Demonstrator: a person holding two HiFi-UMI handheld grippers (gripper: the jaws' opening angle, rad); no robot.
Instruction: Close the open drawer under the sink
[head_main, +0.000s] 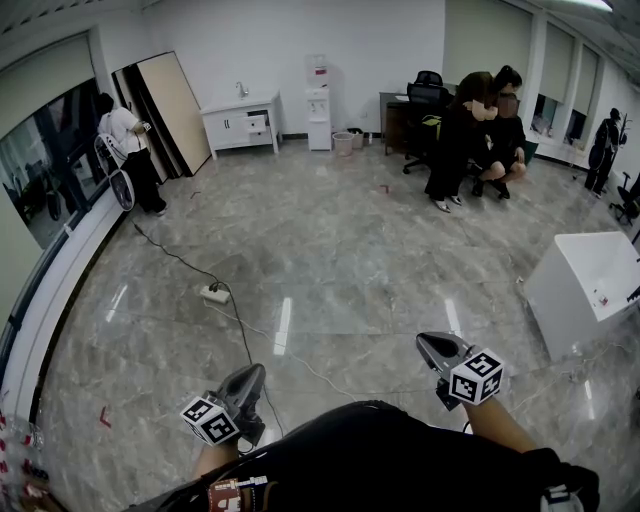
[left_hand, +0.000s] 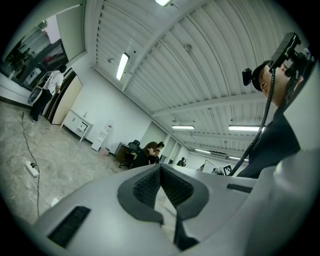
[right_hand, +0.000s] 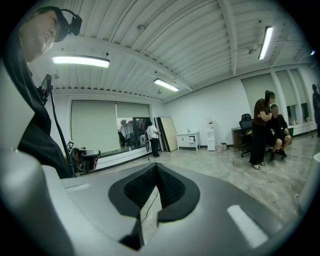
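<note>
Drawer (head_main: 257, 123) stood pulled out at the right side of the white sink cabinet (head_main: 226, 113) by the far wall, a water dispenser (head_main: 318, 104) just right of that cabinet. Well apart from the cabinet, the left gripper (head_main: 251, 374) and right gripper (head_main: 428, 345) each had jaws pressed together, holding nothing.
</note>
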